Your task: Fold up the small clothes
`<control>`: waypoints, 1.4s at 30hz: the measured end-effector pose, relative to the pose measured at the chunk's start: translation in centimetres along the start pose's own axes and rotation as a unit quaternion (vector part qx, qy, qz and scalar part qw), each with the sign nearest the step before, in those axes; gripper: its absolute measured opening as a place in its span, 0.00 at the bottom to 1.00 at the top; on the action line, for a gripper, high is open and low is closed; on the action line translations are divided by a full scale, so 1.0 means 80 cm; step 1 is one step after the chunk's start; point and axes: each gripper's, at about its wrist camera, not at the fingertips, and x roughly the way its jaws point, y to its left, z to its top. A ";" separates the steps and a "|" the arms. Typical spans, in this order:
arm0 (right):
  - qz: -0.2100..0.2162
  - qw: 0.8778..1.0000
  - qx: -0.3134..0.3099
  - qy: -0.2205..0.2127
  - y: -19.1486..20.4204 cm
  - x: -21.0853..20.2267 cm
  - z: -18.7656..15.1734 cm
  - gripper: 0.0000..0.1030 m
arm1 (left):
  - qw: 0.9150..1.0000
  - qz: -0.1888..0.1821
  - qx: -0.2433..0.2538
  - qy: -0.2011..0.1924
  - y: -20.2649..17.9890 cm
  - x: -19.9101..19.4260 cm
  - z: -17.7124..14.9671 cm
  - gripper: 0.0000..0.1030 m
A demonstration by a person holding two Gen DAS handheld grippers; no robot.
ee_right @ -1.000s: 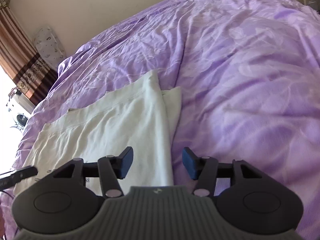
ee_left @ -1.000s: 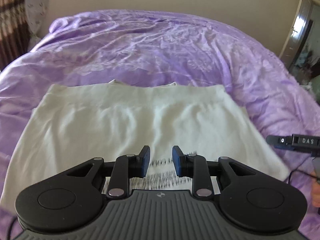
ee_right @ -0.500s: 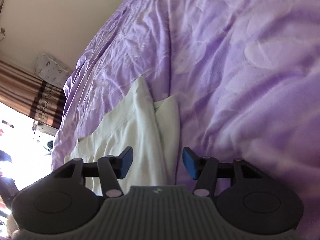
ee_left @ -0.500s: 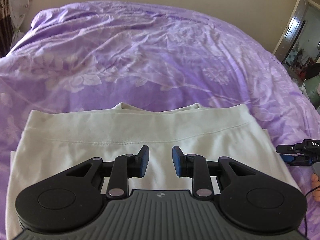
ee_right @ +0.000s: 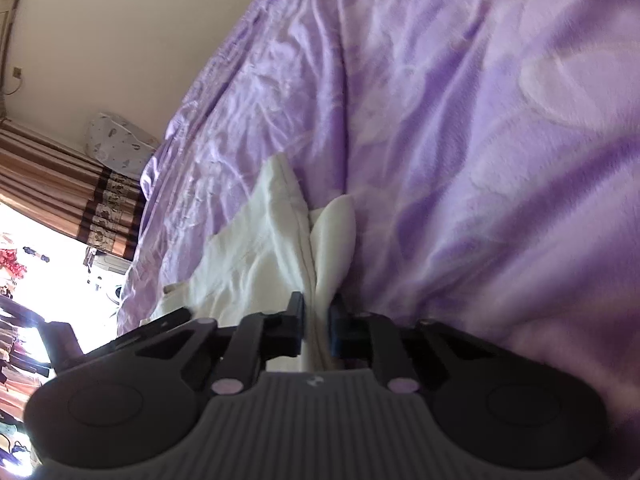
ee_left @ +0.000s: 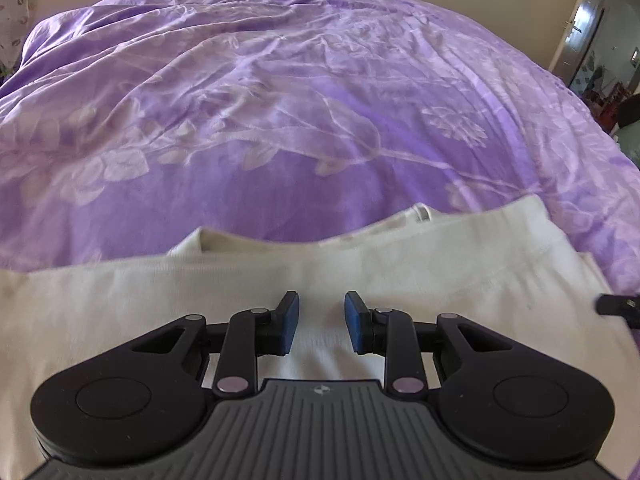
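A cream white garment (ee_left: 400, 264) lies folded flat on the purple bedspread (ee_left: 280, 100). My left gripper (ee_left: 322, 322) is open and empty, low over the garment near its far hem. In the right wrist view my right gripper (ee_right: 317, 326) is shut on the garment's right edge (ee_right: 280, 240), with a fold of cloth pinched between the jaws and bunched ahead of them. The tip of the right gripper shows at the right edge of the left wrist view (ee_left: 618, 306).
The purple bedspread (ee_right: 460, 140) spreads all around the garment. A striped curtain (ee_right: 60, 184) and a bright window are at the left, a patterned pillow (ee_right: 116, 144) near the wall. A door (ee_left: 592, 20) stands at far right.
My right gripper has closed on the garment's right edge, which now bunches up. My left gripper has moved forward toward the garment's far hem and stays open.
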 end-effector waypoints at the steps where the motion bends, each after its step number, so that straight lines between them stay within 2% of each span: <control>1: 0.002 1.000 -0.007 -0.004 0.004 -0.003 -0.001 0.05 | 1.000 -0.001 -0.005 0.000 0.001 0.000 0.003 0.31; 4: 0.011 1.000 -0.023 -0.013 0.023 -0.013 -0.001 0.04 | 1.000 -0.006 -0.021 -0.007 0.007 -0.016 0.012 0.31; 7: 0.015 0.999 -0.043 -0.011 0.050 -0.023 0.002 0.04 | 1.000 -0.005 -0.005 -0.018 0.014 -0.055 0.020 0.31; 10: 0.012 0.998 -0.064 -0.011 0.088 -0.031 0.004 0.04 | 0.999 0.020 0.018 -0.040 0.027 -0.108 0.024 0.31; 14: 0.013 0.997 -0.078 -0.008 0.147 -0.026 0.002 0.03 | 0.997 0.043 0.014 -0.059 0.058 -0.180 0.020 0.31; 20: 0.020 0.993 -0.114 0.002 0.250 0.006 -0.019 0.03 | 0.993 0.086 0.017 -0.076 0.111 -0.267 0.000 0.31; 25: 0.030 0.991 -0.131 0.020 0.329 0.061 -0.048 0.03 | 0.991 0.097 0.004 -0.094 0.165 -0.320 -0.031 0.32; 30: 0.034 0.988 -0.144 0.050 0.395 0.142 -0.085 0.03 | 0.991 0.092 -0.029 -0.097 0.219 -0.335 -0.069 0.33; 36: 0.028 0.984 -0.148 0.099 0.439 0.239 -0.144 0.03 | 0.992 0.071 -0.052 -0.089 0.257 -0.321 -0.097 0.33; 42: 0.011 0.980 -0.166 0.114 0.454 0.271 -0.174 0.03 | 0.993 0.047 -0.061 -0.095 0.270 -0.312 -0.112 0.33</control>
